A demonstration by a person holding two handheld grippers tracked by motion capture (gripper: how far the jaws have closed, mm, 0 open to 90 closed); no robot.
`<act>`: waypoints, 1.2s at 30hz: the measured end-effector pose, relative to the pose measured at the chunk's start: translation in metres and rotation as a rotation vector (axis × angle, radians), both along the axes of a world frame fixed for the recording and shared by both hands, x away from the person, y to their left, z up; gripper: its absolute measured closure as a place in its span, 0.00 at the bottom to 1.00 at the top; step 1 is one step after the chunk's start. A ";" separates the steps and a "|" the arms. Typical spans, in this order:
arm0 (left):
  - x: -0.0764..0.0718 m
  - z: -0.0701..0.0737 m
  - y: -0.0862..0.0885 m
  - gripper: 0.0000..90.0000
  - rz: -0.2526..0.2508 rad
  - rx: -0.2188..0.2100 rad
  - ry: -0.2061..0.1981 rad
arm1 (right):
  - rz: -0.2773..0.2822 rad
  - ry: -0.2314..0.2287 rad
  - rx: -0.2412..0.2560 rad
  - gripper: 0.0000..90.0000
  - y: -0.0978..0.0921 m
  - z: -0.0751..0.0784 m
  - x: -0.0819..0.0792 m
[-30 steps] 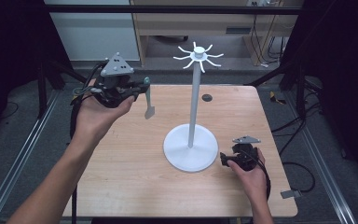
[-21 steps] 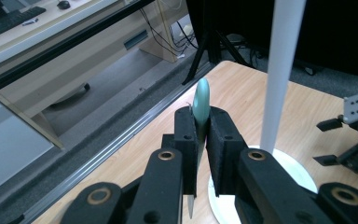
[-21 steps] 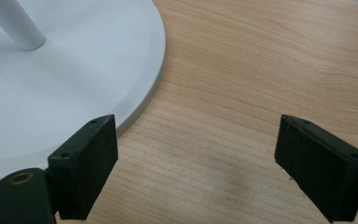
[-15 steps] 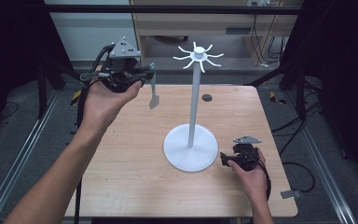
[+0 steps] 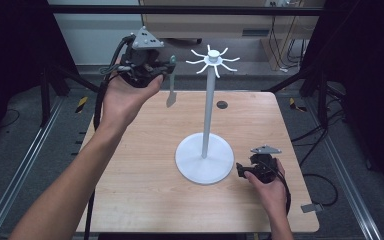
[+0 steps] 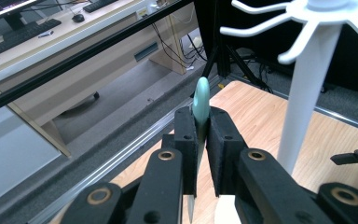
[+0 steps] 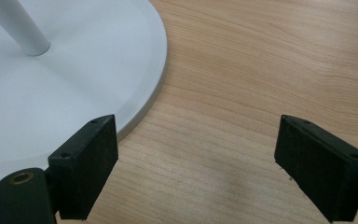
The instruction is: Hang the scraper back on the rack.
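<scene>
A small spatula [image 5: 171,82] with a pale green handle is being held clamped in the left gripper [image 5: 164,67], raised above the bench's [image 5: 130,165] far left corner, just beside the hooks of the white stand [image 5: 206,120]. In the left gripper view the handle tip [image 6: 201,100] is being shown pinched between the pads, a detail lost from above. The right gripper [image 7: 196,163] is being rested with jaws wide apart by the stand's base [image 7: 51,88], near the bench's right edge. Since the earlier frame, the spatula is being carried higher and closer to the hooks.
</scene>
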State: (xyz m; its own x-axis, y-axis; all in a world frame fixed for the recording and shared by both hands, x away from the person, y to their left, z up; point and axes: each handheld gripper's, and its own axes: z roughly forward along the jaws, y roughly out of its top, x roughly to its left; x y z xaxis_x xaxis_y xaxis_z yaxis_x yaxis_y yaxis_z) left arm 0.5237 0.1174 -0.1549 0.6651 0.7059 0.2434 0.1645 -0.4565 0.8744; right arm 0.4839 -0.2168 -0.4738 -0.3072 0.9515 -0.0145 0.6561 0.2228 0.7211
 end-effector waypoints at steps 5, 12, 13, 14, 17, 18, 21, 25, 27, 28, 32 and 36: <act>0.015 -0.003 -0.006 0.92 -0.013 -0.031 0.008 | 0.005 0.002 -0.001 0.15 0.000 -0.001 0.000; 0.026 -0.007 -0.011 0.92 0.005 -0.069 -0.002 | 0.006 0.006 -0.003 0.15 0.000 -0.001 -0.001; 0.026 -0.007 -0.012 0.92 0.007 -0.075 -0.002 | 0.011 0.004 -0.011 0.15 -0.001 -0.001 -0.001; 0.027 -0.008 -0.012 0.92 0.006 -0.077 0.000 | 0.007 0.004 -0.005 0.15 -0.002 -0.001 -0.001; 0.027 -0.009 -0.015 0.92 0.002 -0.090 -0.004 | 0.006 0.003 -0.002 0.15 -0.002 -0.001 -0.001; 0.027 -0.009 -0.015 0.92 0.002 -0.090 -0.004 | 0.011 0.000 -0.005 0.15 -0.002 -0.001 -0.001; 0.026 -0.010 -0.018 0.92 -0.008 -0.091 -0.006 | 0.010 0.005 -0.005 0.15 -0.001 -0.001 -0.001; 0.024 -0.012 -0.019 0.92 -0.014 -0.111 -0.019 | 0.010 0.005 -0.005 0.15 -0.001 -0.001 -0.001; 0.023 -0.013 -0.020 0.92 -0.020 -0.111 -0.022 | 0.012 0.005 -0.008 0.15 -0.001 -0.001 -0.001; 0.022 -0.014 -0.020 0.92 -0.020 -0.116 -0.026 | 0.009 0.008 -0.007 0.15 -0.001 -0.001 -0.001; 0.019 -0.013 -0.021 0.92 -0.026 -0.131 -0.040 | 0.008 0.008 -0.001 0.15 0.000 -0.001 -0.001; 0.018 -0.013 -0.023 0.92 -0.027 -0.138 -0.045 | 0.009 0.010 -0.004 0.15 0.000 -0.001 -0.001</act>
State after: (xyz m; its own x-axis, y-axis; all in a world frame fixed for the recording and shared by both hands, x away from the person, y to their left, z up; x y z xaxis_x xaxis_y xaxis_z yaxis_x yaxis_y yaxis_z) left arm 0.5418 0.0948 -0.1674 0.6750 0.7166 0.1757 0.1124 -0.3353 0.9354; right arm 0.4828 -0.2173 -0.4749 -0.3155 0.9488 -0.0158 0.6610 0.2317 0.7138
